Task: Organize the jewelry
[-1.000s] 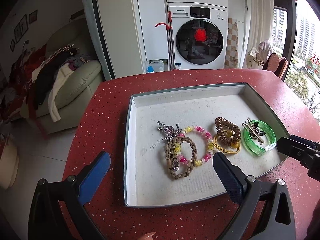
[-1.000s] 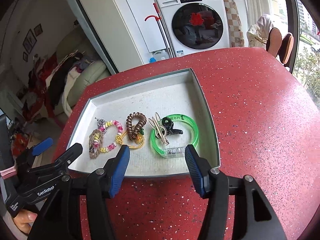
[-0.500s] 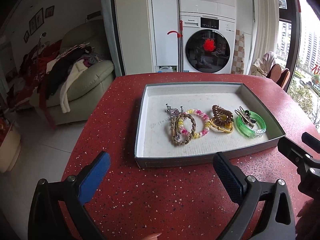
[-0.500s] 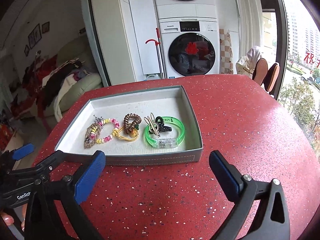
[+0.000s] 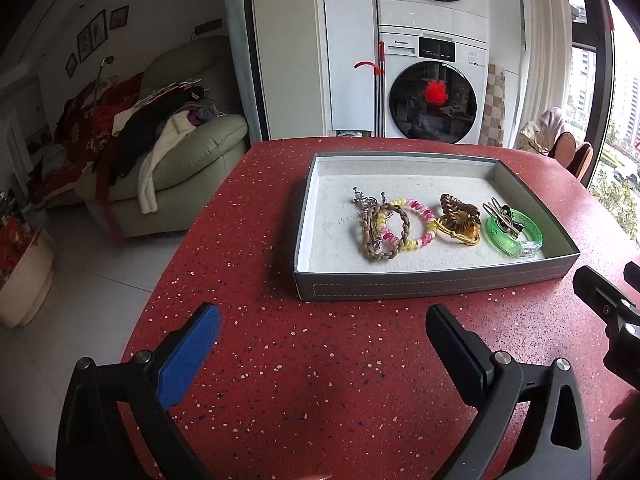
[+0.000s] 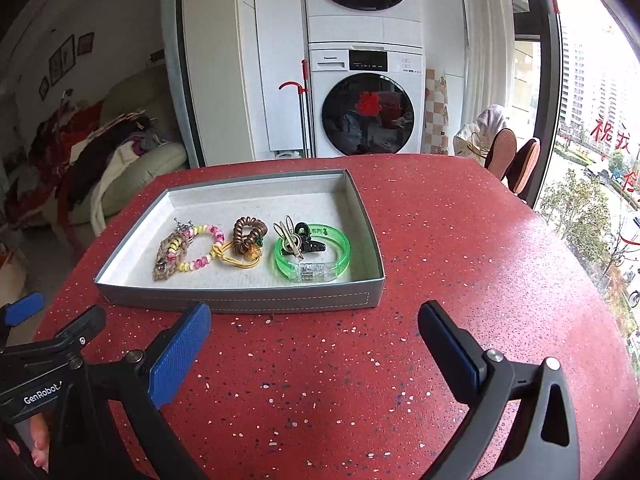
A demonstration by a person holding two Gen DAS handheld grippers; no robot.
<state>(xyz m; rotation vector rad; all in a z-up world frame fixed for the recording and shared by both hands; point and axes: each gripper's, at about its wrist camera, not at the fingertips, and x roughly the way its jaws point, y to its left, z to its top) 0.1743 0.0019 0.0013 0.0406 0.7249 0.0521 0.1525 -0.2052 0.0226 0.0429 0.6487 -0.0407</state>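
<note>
Red speckled tabletop (image 5: 320, 360) carrying a grey tray (image 5: 432, 282) with stitched walls, sitting just beyond both grippers. Lying in a row inside, from left to right: braided tan bracelet (image 5: 378, 236) overlapping a pink-and-yellow coil band (image 5: 416, 220), brown spiral hair tie (image 6: 249, 234) resting on a yellow cord (image 6: 236, 261), green bangle (image 6: 316, 256) bearing small writing too blurred for reading, holding hair clips (image 6: 294, 236). Hovering near the tray's front wall: left gripper (image 5: 320, 348) spread wide, gripping nothing; right gripper (image 6: 316, 346) likewise spread and empty. Showing "GenRobot" on the left gripper's body. Standing far behind: white washing machine (image 6: 368, 100) reading "Panasonic".
</note>
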